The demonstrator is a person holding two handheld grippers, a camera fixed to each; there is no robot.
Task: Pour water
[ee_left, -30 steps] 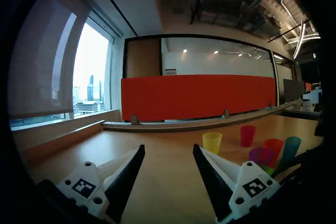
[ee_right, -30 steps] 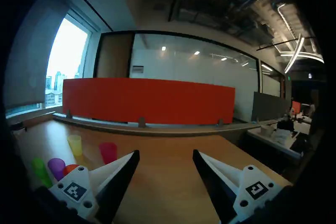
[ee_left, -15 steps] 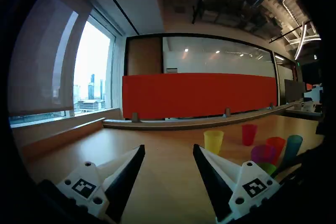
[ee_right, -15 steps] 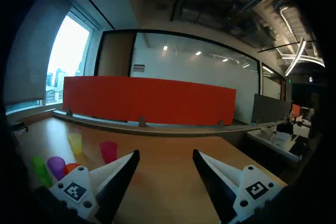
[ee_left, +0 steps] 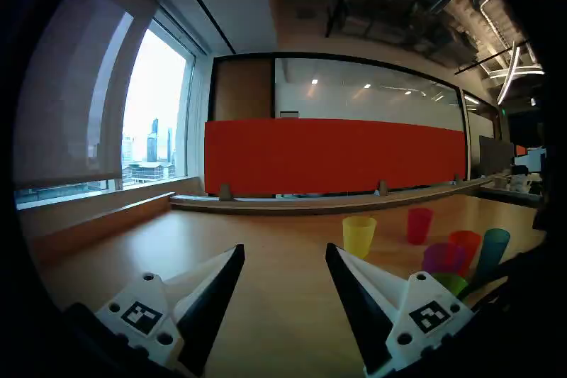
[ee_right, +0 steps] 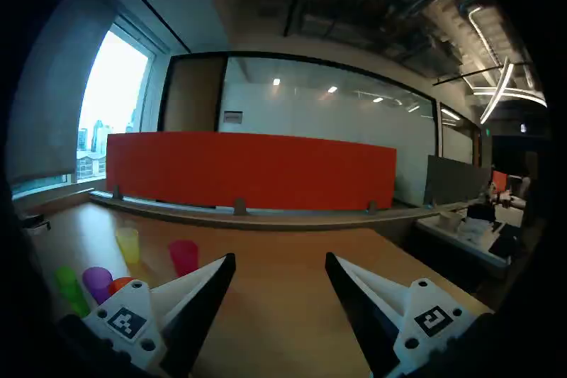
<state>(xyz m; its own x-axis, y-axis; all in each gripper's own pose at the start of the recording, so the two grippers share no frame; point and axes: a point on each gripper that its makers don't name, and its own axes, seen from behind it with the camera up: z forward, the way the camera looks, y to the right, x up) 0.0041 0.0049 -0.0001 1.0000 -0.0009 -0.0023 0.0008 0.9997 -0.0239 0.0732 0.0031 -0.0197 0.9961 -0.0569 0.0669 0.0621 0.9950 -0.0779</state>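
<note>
While the left gripper [ee_left: 284, 247] and right gripper [ee_right: 279, 256] both gape wide and empty over the desk [ee_left: 283, 310], coloured cups [ee_left: 443, 259] stand clustered ahead, right of the left one, touching neither.

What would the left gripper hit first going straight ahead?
Likely nothing close: left gripper points over bare table; yellow cup sits right of its line. The red partition stands far beyond.
</note>
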